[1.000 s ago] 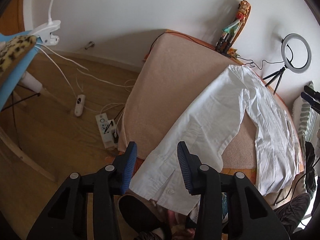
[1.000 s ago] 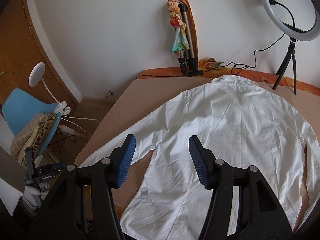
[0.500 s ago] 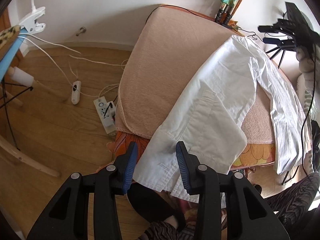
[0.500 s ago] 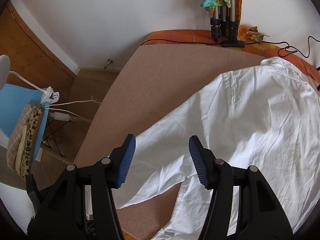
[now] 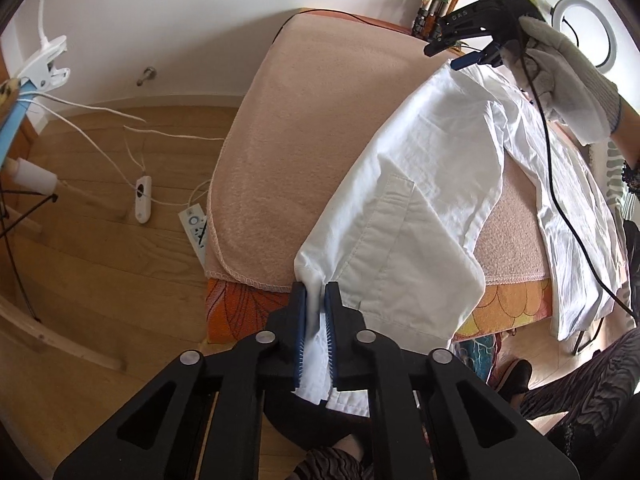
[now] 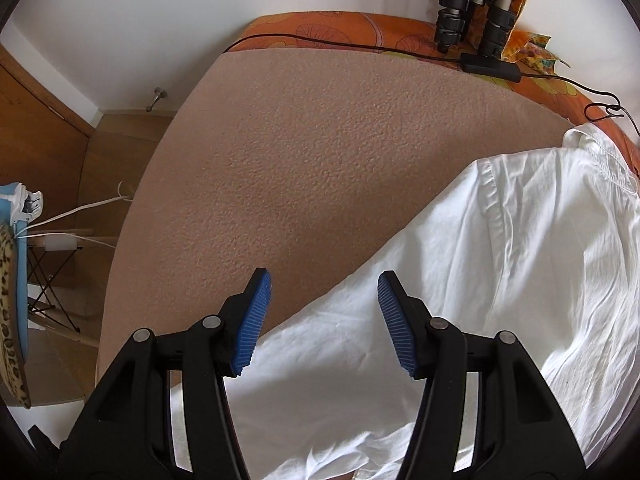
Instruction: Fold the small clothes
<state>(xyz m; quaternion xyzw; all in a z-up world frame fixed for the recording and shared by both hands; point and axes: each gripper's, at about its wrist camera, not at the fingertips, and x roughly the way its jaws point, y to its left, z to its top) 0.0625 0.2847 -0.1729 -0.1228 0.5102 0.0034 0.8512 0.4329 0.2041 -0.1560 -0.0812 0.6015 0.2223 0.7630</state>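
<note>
A bed (image 5: pixel 320 128) under a peach blanket (image 6: pixel 320 160) fills the scene, and the white shirt (image 5: pixel 420 200) sprawls across its right side, one sleeve trailing over the near edge. The left gripper (image 5: pixel 315 300) is clamped tight on that sleeve's cuff (image 5: pixel 316 344) just off the bed's near edge, white cloth bunched between its blue pads (image 5: pixel 302 320). Over at the far shoulder, the right gripper (image 6: pixel 324 280) sits with its jaws wide apart above the sleeve's upper edge, gripping nothing, while a ring light (image 5: pixel 584 32) stands far right by the wall.
</note>
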